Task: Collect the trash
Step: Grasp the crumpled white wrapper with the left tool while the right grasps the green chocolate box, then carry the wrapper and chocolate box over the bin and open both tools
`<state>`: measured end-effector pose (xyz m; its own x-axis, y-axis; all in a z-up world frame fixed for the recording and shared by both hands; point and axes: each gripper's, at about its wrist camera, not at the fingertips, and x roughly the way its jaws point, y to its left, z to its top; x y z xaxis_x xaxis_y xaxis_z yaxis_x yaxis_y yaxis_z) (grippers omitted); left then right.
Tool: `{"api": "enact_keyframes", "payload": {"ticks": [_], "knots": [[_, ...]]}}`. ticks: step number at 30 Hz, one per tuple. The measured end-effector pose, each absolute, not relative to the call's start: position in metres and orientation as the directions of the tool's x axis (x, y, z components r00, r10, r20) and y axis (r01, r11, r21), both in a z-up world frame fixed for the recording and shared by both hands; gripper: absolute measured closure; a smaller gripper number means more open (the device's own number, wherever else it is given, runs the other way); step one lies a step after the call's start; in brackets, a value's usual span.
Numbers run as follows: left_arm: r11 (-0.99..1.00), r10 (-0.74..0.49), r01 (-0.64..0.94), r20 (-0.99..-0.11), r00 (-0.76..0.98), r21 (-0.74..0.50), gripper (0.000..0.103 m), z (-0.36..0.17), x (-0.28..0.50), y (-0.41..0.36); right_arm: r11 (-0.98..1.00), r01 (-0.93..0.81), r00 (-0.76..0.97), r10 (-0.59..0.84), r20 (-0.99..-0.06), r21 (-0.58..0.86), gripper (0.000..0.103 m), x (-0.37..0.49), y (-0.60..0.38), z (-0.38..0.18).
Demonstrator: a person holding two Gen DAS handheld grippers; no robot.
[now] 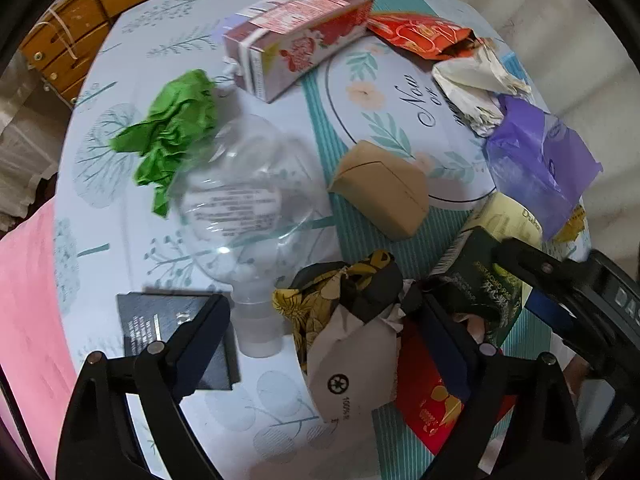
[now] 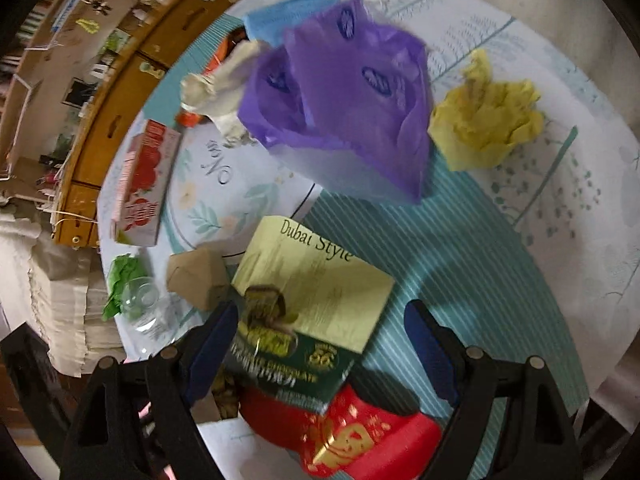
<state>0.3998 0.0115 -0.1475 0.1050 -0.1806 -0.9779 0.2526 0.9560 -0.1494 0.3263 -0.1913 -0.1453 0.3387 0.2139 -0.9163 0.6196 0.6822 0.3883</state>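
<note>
A: Trash lies loose all over the desk [image 1: 280, 400], which is why both tools point down at it. Nearest the left hand-held gripper [image 1: 320, 320] is a crumpled paper wad [image 1: 352, 344], black and yellow on top, sitting between the spread jaws with neither pad pressing it

B: And the right one?

A: The right hand-held gripper [image 2: 320, 320] is also spread, straddling the green box [image 2: 304, 320] marked Dubai Style, nothing pinched. A red packet [image 2: 360, 436] sits partly under that box

B: So each has picked a target, I'd judge

A: Likely. Farther out: a clear bottle [image 1: 244, 216] on its side, a tan carton [image 1: 384, 188], a green wad [image 1: 172, 136], then the purple bag [image 2: 344, 112] and yellow wad [image 2: 488, 120]. Farthest is the juice carton [image 1: 296, 40], lying flat near the edge

B: No bin in sight?

A: None that I can see
</note>
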Motion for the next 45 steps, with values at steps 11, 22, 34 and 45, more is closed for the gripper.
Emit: {"api": "enact_keyframes", "payload": {"ticks": [11, 22, 34, 45], "knots": [[0.942, -0.191, 0.294, -0.979, 0.074, -0.162, 0.025, -0.158, 0.406, -0.010, 0.708, 0.622, 0.303, 0.178, -0.936, 0.336, 0.017, 0.351, -0.177, -0.148], [0.926, -0.257, 0.316, -0.958, 0.123, -0.208, 0.051, -0.130, 0.401, 0.010, 0.733, 0.548, 0.430, 0.166, -0.887, 0.403, 0.042, 0.343, -0.180, -0.115], [0.930, -0.296, 0.269, -0.945, 0.139, -0.251, 0.053, -0.096, 0.369, 0.036, 0.729, 0.483, 0.549, 0.179, -0.816, 0.485, 0.044, 0.298, -0.194, -0.064], [0.924, -0.350, 0.263, -0.893, 0.283, -0.278, 0.053, -0.019, 0.296, 0.033, 0.759, 0.365, 0.592, 0.258, -0.764, 0.539, 0.045, 0.208, -0.206, -0.024]]}}
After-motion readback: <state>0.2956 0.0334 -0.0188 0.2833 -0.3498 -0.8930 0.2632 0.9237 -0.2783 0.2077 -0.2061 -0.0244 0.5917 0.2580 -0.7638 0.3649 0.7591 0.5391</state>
